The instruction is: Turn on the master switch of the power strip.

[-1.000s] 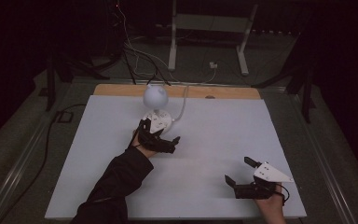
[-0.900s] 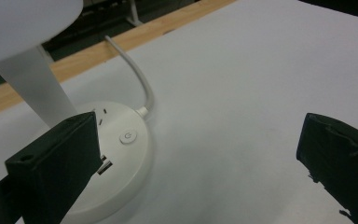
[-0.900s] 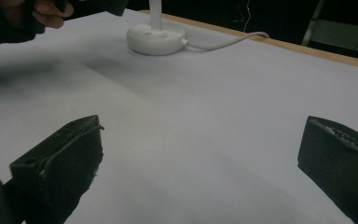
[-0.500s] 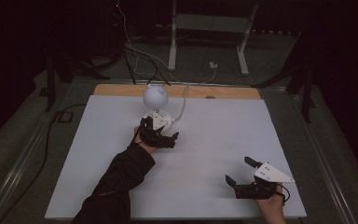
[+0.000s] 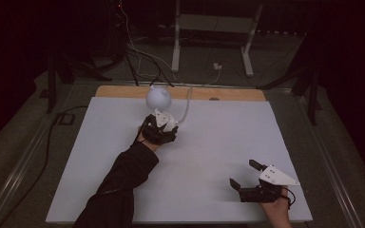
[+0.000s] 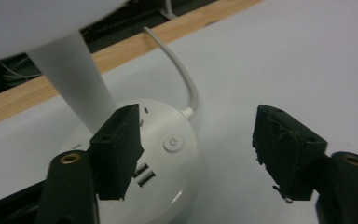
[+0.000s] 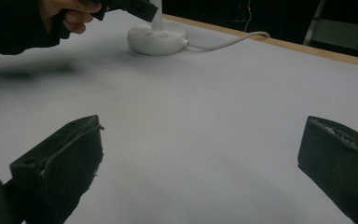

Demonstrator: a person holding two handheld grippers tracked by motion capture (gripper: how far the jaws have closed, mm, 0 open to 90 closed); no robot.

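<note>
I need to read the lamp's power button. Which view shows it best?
The left gripper view: the power button sits close and sharp on the lamp base. In the right gripper view the base is distant; the high view shows the left gripper above it.

A white table [image 5: 123,190] with a wooden strip along its far edge carries a small white lamp [image 5: 158,98] with a round globe head, near the far side. A pale cable [image 5: 188,102] curves from the lamp's base toward the far edge. The left gripper [image 5: 164,127], on a dark-sleeved arm, sits right at the lamp's base; its jaws have just been closing. The right gripper [image 5: 242,175] rests near the table's near right corner, jaws spread wide with nothing between them.
</note>
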